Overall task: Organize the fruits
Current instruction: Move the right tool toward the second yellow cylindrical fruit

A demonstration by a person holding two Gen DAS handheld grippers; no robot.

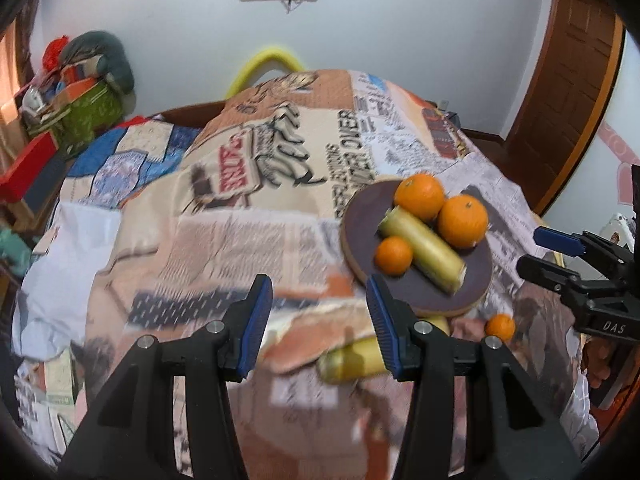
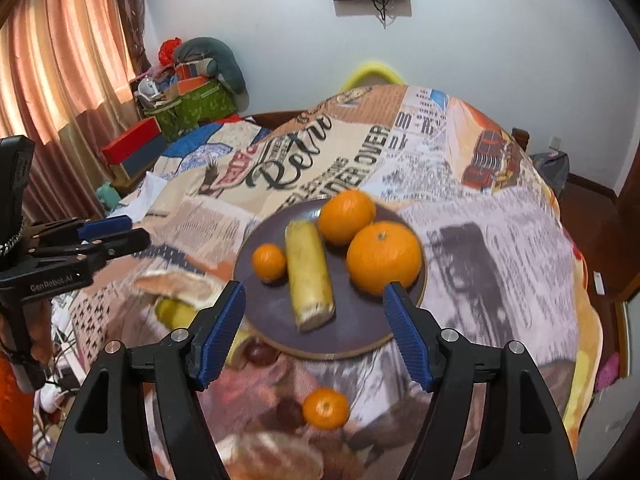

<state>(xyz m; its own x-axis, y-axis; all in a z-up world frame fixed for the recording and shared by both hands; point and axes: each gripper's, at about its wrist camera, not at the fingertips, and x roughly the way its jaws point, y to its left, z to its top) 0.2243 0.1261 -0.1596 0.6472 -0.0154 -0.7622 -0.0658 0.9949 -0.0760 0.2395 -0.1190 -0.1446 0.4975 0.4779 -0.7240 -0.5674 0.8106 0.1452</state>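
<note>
Both wrist views look down, sharing plate [image 1: 356, 216].

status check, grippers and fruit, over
Both hand-held grippers, left and right, open, empty. Plate holds three oranges, one banana. Small orange loose on cloth. Path clear.

The dark plate [image 2: 276, 332] is crowded: 3 oranges, the biggest [image 2: 383, 257] at its near right edge, and a pale yellow cylinder [image 2: 309, 275] down its middle leave bare room only at the near rim and far left. On the printed cloth [image 2: 500, 264] right of the plate nothing stands in the way, while the near side holds a loose small orange [image 2: 325, 408], and the left a yellow fruit [image 2: 176, 312]. The left gripper [image 2: 116, 232] juts in from the left, well apart from the plate.
</note>
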